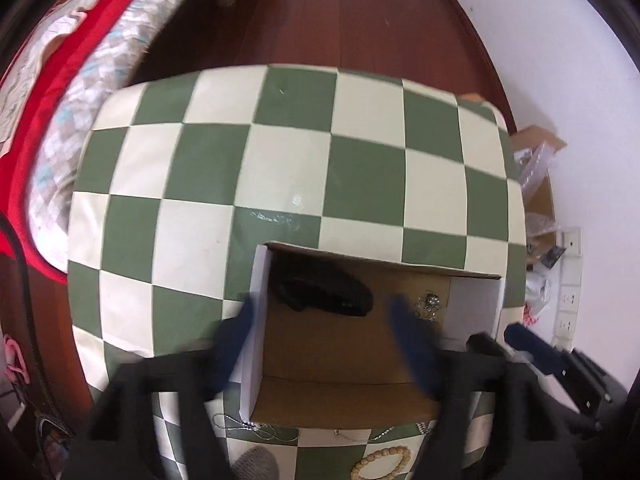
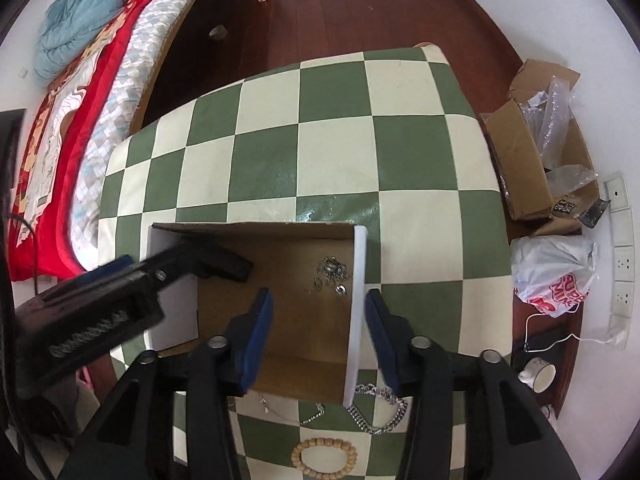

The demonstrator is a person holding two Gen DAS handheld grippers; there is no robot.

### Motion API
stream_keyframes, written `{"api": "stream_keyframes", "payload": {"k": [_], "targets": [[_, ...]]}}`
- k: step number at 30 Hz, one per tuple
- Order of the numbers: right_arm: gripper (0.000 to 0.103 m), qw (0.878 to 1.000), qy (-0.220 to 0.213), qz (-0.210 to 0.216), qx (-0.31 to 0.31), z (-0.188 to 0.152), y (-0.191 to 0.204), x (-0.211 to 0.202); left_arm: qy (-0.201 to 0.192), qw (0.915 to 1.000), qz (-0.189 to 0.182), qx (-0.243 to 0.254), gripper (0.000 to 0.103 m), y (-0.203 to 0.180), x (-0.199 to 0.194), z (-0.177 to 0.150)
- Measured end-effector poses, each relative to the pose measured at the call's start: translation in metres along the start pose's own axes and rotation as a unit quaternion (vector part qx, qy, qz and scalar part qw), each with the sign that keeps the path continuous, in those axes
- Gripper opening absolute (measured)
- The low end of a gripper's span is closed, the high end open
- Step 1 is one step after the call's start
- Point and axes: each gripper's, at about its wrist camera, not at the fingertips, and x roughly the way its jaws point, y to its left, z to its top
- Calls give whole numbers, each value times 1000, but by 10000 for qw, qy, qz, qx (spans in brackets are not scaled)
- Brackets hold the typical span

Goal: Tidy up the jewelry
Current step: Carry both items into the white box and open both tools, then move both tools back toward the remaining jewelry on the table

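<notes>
An open cardboard box (image 2: pixel 288 376) with white side walls (image 2: pixel 358 288) lies on the green-and-cream checkered table (image 2: pixel 336 152). Small silver pieces (image 2: pixel 332 274) lie inside it near the right wall, also seen as silver pieces (image 1: pixel 430 306). In front of the box lie a chunky silver chain (image 2: pixel 380 404), a thin silver necklace (image 2: pixel 308 416) and a wooden bead bracelet (image 2: pixel 324 454). My right gripper (image 2: pixel 318 320) is open, its blue fingers either side of the right wall. My left gripper (image 1: pixel 324 320) is open and blurred, straddling the left wall (image 1: pixel 256 320). A dark shape (image 1: pixel 324 292) sits at the box's back.
A bed with a red quilt (image 2: pixel 60 128) runs along the table's left side. On the floor to the right are an opened carton (image 2: pixel 528 168), a white plastic bag (image 2: pixel 556 272) and a mug (image 2: pixel 540 376). Wall sockets (image 2: pixel 622 264) line the right wall.
</notes>
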Motion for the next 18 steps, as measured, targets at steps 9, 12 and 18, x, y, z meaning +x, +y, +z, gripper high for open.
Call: {"api": "stream_keyframes", "payload": {"k": [9, 12, 18], "targets": [[95, 9955, -441, -737, -392, -35, 14, -29, -751, 9967, 263, 165, 96, 9, -50, -23], [95, 9933, -579, -896, -444, -51, 17, -31, -1054, 9924, 572, 271, 103, 11, -58, -38], [100, 9907, -846, -1013, -343, -85, 20, -34, -1526, 9755, 1521, 445, 103, 26, -58, -78]]}}
